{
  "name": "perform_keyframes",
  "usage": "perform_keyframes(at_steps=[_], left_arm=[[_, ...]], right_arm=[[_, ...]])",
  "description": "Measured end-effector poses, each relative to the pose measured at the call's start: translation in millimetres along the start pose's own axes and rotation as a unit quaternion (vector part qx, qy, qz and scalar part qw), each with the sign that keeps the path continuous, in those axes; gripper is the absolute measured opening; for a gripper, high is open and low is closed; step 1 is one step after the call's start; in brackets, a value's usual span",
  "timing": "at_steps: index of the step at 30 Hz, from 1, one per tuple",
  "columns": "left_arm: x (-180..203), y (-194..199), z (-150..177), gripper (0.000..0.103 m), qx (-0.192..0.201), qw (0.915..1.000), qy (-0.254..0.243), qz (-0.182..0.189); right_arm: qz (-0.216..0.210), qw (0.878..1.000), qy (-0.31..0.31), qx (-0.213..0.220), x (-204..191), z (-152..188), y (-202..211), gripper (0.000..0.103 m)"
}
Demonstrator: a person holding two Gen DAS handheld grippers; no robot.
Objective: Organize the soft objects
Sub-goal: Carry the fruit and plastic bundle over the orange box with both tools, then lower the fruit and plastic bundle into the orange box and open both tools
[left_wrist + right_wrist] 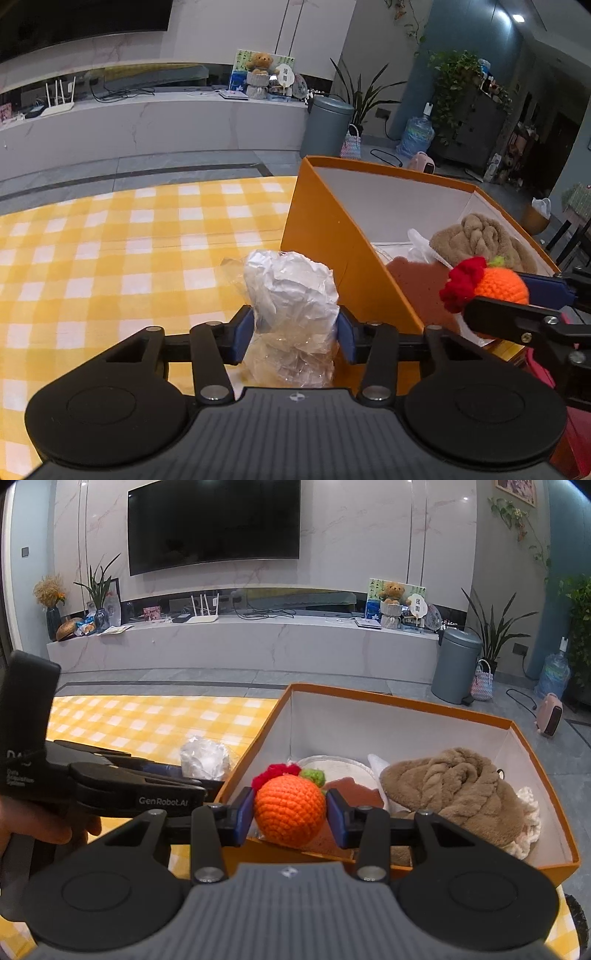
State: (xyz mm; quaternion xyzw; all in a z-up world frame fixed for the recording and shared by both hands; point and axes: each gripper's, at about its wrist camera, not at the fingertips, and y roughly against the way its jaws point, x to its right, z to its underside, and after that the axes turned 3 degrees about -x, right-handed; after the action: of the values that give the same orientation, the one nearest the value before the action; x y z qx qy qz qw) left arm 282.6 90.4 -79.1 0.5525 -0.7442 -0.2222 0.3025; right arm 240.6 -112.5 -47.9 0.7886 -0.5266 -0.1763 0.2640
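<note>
"GenRobot.AI" stands in white on the left gripper [173,797] body's side.

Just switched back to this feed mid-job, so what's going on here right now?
A person is sorting soft things into an orange box on a yellow checked tablecloth. The right gripper is shut on a crocheted orange ball, held above the box's near edge. The left gripper has its pads against a crumpled plastic bag that stands on the cloth just outside the box. Already in the box lies a brown plush item, among other soft pieces.
</note>
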Motion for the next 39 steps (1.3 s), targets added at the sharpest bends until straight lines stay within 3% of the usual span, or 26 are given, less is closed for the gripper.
perform_keyframes(at_steps=[6, 12, 16, 23, 28, 34, 39], left_arm=[[5, 40, -11, 0.049, 0.044, 0.9988, -0.015, -0.017], [37, 97, -51, 0.049, 0.115, 0.9909, -0.070, -0.005], [71, 106, -75, 0.049, 0.127, 0.9852, -0.114, 0.018], [112, 52, -95, 0.049, 0.072, 0.9847, -0.158, 0.013], [112, 6, -101, 0.049, 0.018, 0.9895, -0.143, 0.002], [105, -32, -103, 0.049, -0.038, 0.9872, -0.150, -0.037], [102, -55, -102, 0.049, -0.075, 0.9841, -0.155, -0.042]], right_arm=[[-0.015, 1.000, -0.007, 0.013, 7, -2, 7, 0.042], [-0.046, 0.998, -0.045, 0.019, 36, -16, 21, 0.042], [-0.063, 0.996, -0.065, 0.018, 58, -30, 25, 0.042], [-0.051, 0.998, -0.044, 0.008, 84, -50, 9, 0.042], [-0.051, 0.998, -0.014, -0.021, 95, -58, -32, 0.042], [-0.041, 0.997, 0.025, -0.060, 98, -64, -81, 0.042], [-0.043, 0.994, 0.054, -0.086, 98, -61, -106, 0.042]])
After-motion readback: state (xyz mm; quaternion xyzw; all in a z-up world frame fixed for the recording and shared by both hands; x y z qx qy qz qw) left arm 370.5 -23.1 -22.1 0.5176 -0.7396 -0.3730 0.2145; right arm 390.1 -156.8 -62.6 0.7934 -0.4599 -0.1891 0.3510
